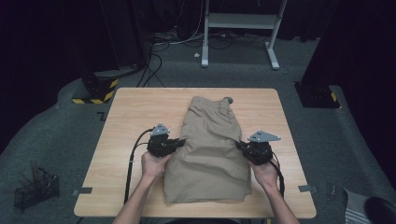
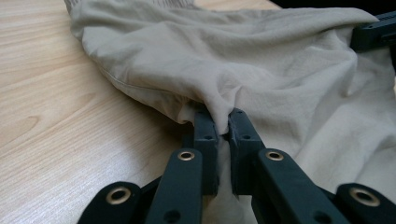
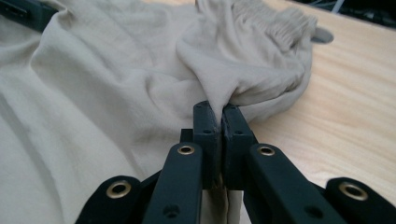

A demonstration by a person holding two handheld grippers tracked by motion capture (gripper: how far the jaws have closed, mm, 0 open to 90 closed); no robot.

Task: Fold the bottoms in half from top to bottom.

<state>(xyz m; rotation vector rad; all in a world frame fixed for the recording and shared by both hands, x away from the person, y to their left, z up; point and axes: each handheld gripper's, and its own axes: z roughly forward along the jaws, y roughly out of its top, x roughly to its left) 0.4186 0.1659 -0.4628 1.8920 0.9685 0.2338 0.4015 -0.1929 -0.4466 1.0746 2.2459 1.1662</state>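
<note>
We pinch the khaki shorts (image 1: 210,149), lying mid-tabletop (image 1: 135,107), at their side edges: left gripper (image 1: 181,141) and right gripper (image 1: 239,144) both clamped on cloth, ready for folding.

The shorts (image 1: 210,149) are soft tan cloth, matt and full of wrinkles. The table (image 1: 135,121) is pale wood, smooth, with wavy grain lines. Each hand-held gripper (image 2: 223,122) has black matt plastic jaws with shiny little brass rings.
</note>
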